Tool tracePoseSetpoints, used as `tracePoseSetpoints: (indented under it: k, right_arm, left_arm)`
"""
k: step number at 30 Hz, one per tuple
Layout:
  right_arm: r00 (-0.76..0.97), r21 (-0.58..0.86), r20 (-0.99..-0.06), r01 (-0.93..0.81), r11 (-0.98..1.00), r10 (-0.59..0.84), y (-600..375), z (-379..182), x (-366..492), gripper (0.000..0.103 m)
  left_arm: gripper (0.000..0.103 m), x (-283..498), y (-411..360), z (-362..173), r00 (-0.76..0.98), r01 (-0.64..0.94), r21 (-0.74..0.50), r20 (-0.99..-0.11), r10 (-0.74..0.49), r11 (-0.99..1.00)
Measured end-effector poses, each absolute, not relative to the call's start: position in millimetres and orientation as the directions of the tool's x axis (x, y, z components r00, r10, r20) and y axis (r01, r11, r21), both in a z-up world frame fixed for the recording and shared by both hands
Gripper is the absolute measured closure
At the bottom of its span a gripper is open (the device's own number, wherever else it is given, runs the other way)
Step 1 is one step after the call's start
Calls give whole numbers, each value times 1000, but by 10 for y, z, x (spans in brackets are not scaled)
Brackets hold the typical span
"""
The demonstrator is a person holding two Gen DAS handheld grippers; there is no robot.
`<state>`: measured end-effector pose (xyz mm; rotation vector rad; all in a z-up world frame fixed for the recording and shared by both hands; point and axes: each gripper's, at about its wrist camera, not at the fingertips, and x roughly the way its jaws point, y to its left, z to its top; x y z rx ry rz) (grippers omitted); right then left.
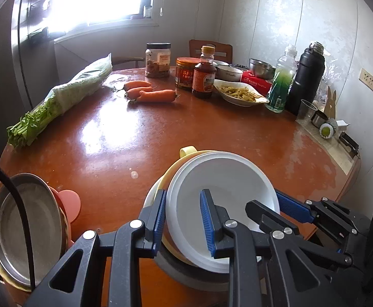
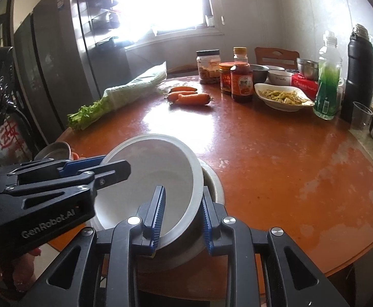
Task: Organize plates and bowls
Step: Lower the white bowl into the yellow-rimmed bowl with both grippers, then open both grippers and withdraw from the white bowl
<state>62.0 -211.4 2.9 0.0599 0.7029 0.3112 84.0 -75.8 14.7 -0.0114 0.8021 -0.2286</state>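
White bowl (image 1: 222, 204) tilted over stacked bowls on table (image 1: 140, 133) | left gripper (image 1: 183, 220) clamps its rim | right gripper (image 2: 182, 215) narrow, straddling opposite rim, grip unclear

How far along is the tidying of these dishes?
Partly done: a steel plate already sits on a small stack at the table's near-left edge. In hand: both the left tongs and right tongs grip a tilted white bowl over a second pile. Bowls at the far side remain.
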Motion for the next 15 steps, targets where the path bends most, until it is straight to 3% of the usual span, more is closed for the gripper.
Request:
tracePoseSetpoints:
  k: [12, 15]
  right_arm:
    - [716, 182, -623, -257, 949, 313, -2132, -6, 655, 61]
    - [716, 200, -619, -254, 946, 323, -2175, 9, 651, 55]
  left_arm:
    - [76, 847, -692, 163, 664, 224, -169, -695, -277, 960]
    - [71, 834, -666, 181, 670, 223, -173, -687, -280, 959]
